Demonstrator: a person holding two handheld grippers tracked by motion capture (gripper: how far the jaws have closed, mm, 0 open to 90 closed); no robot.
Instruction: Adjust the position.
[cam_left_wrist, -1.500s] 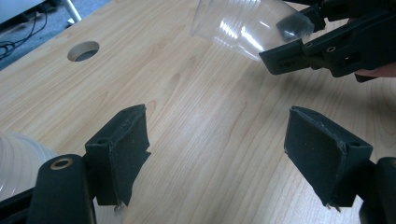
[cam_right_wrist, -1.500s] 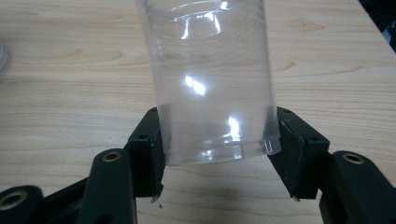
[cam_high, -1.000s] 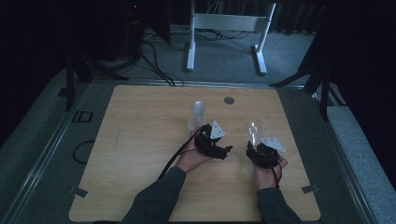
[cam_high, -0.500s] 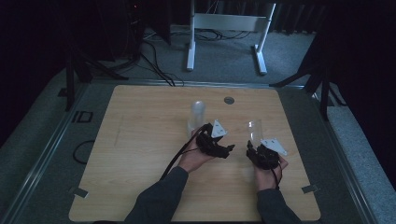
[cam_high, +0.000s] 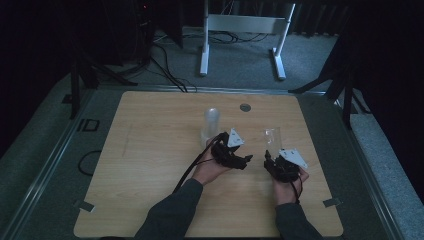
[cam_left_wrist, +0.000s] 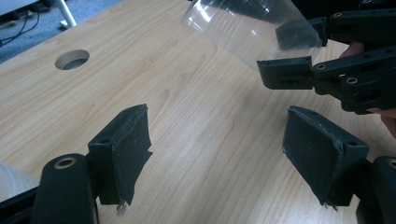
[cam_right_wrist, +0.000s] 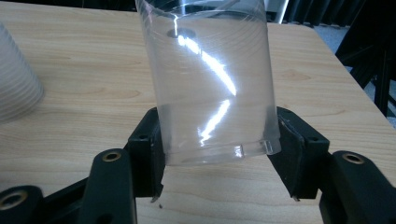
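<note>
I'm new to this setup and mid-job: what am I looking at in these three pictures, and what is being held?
A person sits at a wooden table holding a handheld two-jaw gripper in each hand. The high view looks down from above; the other two cameras ride on the grippers. The right gripper is shut on a clear plastic cup, held near its base. The left gripper is open, nothing between its jaws, which have just been closing somewhat. A stack of whitish cups stands on the table beside the left hand.
</note>
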